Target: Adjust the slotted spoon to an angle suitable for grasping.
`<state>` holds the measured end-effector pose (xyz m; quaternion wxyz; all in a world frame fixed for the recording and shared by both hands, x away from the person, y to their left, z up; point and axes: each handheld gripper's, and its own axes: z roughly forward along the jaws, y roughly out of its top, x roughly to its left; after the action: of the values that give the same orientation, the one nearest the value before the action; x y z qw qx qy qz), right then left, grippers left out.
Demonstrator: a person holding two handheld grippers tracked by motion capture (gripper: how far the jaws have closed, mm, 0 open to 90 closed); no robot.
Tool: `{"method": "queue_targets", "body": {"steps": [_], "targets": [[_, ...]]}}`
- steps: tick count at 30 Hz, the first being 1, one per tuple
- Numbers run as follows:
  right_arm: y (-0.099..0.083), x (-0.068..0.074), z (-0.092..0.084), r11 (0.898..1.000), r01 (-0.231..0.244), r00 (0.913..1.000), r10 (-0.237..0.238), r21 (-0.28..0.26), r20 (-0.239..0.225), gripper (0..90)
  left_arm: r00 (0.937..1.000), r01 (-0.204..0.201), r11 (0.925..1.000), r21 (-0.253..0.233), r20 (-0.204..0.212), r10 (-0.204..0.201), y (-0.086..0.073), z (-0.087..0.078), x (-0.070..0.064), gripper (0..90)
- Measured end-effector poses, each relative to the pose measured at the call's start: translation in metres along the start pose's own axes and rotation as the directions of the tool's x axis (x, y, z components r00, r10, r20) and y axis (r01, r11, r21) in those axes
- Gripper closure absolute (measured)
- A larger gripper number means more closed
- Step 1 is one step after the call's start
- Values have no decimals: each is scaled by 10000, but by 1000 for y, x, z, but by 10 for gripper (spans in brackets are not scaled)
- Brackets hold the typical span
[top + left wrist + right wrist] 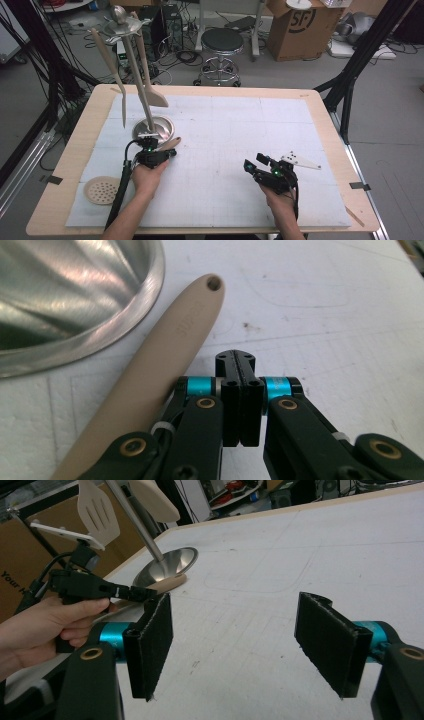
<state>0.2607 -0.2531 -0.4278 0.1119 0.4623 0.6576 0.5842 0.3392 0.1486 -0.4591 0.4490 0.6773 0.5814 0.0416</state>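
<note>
A beige utensil handle (170,144) (170,355) with a hole in its end lies on the white mat, right beside the round metal base (162,125) (75,290) of a utensil stand. My left gripper (172,152) (236,356) is shut with nothing between its pads. Its tip rests just right of the handle, and the handle runs under its left linkage. My right gripper (252,162) (235,625) is held low over the mat at the front right, open and holding nothing. In the right gripper view the left gripper (135,594) sits in front of the stand base (175,562).
The stand's pole (137,75) leans up to a top ring from which a beige spatula (155,95) and a slim beige utensil (120,95) hang. A beige perforated disc (101,190) lies at the front left. A stool (221,42) and cardboard box (300,25) stand beyond the table.
</note>
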Motion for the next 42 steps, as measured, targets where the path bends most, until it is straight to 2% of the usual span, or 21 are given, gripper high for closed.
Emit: {"method": "queue_targets", "body": {"steps": [3, 6, 8, 12, 15, 19, 22, 25, 29, 31, 37, 42], "targets": [[-1, -2, 1, 10000, -46, 10000, 46, 31, 30, 313, 9987, -44, 9997, -221, 499, 55, 4, -12, 0, 860], [-1, -2, 0, 10000, -38, 10000, 38, 14, 55, 313, 9978, -100, 9999, -114, 654, 108, 6, -24, 5, 823], [-1, -1, 1, 10000, 16, 10000, -17, 29, 27, 314, 9969, -96, 9998, -185, 776, 110, 6, -30, 9, 763], [-1, 1, 2, 9999, 21, 10000, -21, 98, 0, 314, 9895, -44, 10000, -45, 1442, 50, 7, -39, 11, 694], [-1, 2, 2, 10000, 19, 10000, -19, 83, -8, 314, 9892, -164, 9998, 98, 1458, 148, 7, -46, 13, 620], [-2, 1, 3, 9999, 48, 10000, -48, 139, -6, 314, 9900, 55, 9998, 206, 1411, -83, 8, -58, 21, 514], [-2, 1, 3, 9999, 74, 10000, -74, 121, -6, 314, 9836, 333, 9993, 166, 1770, -357, 5, -69, 26, 498], [-2, 1, 4, 9999, 39, 10000, -39, 152, 7, 314, 9838, 266, 9996, 128, 1768, -284, 1, -79, 31, 498], [-2, 2, 4, 9998, 57, 10000, -57, 188, 23, 314, 9820, 492, 9988, -14, 1828, -481, -4, -89, 40, 498], [-2, 2, 5, 9998, 74, 10000, -75, 182, 25, 314, 9819, 451, 9990, -44, 1842, -435, -6, -93, 42, 498], [-3, 3, 6, 9996, 82, 10000, -83, 263, 34, 314, 9902, 195, 9996, 189, 1377, -219, -7, -98, 41, 493], [-3, 3, 6, 9997, 86, 10000, -87, 218, 47, 314, 9930, 108, 9991, 401, 1171, -154, -8, -96, 42, 493]]}}
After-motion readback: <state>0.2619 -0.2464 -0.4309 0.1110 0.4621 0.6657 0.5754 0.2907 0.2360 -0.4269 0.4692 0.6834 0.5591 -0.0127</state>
